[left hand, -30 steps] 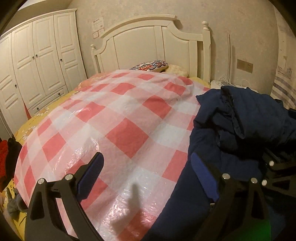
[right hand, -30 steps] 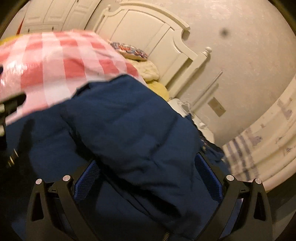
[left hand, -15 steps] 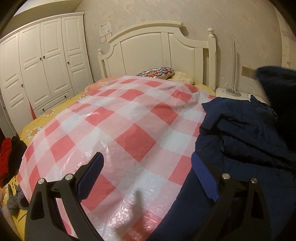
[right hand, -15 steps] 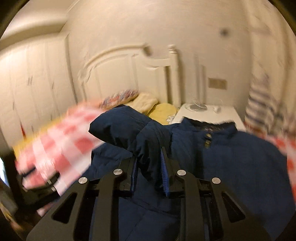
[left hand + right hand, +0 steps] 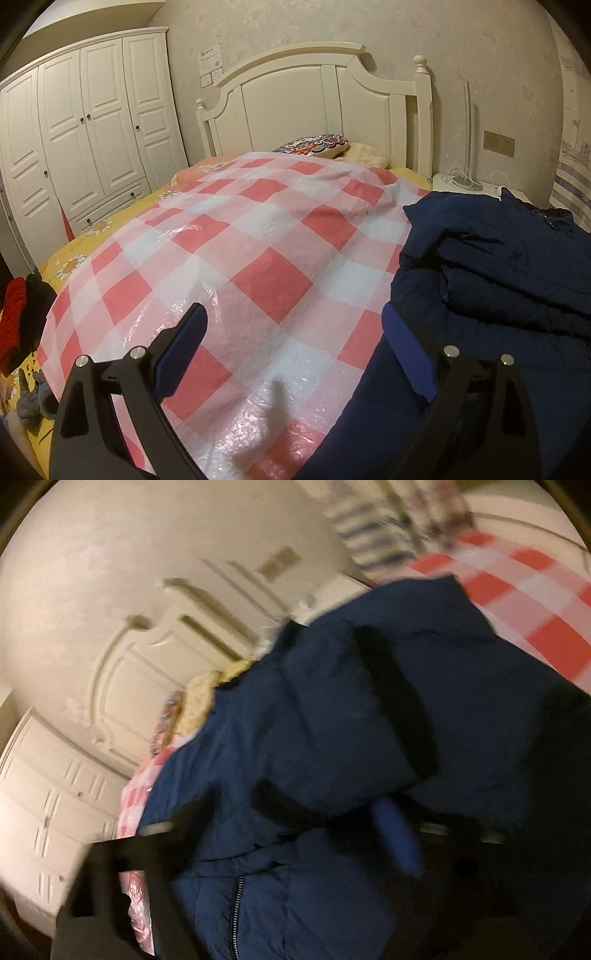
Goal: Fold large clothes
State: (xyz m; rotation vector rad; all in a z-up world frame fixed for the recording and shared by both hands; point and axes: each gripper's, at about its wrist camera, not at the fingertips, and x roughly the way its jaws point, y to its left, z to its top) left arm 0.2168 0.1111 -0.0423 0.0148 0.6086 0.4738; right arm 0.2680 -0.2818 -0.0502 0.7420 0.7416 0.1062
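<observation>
A dark navy padded jacket lies crumpled on the right side of the bed, on a red-and-white checked plastic sheet. My left gripper is open and empty, low over the sheet, its right finger at the jacket's left edge. In the blurred, tilted right wrist view the jacket fills the middle, its zipper at the bottom. My right gripper is open over the jacket; its blue pad shows, and the jacket lies between the fingers.
A white headboard and pillows stand at the bed's far end. A white wardrobe is at the left. A nightstand with cables sits at the far right. Red and black clothes lie at the bed's left edge.
My right gripper was shut on a fold of the jacket half a second ago; now it is open and swinging, its view rolled and blurred. The raised fold has dropped. The left gripper lifted slightly.
</observation>
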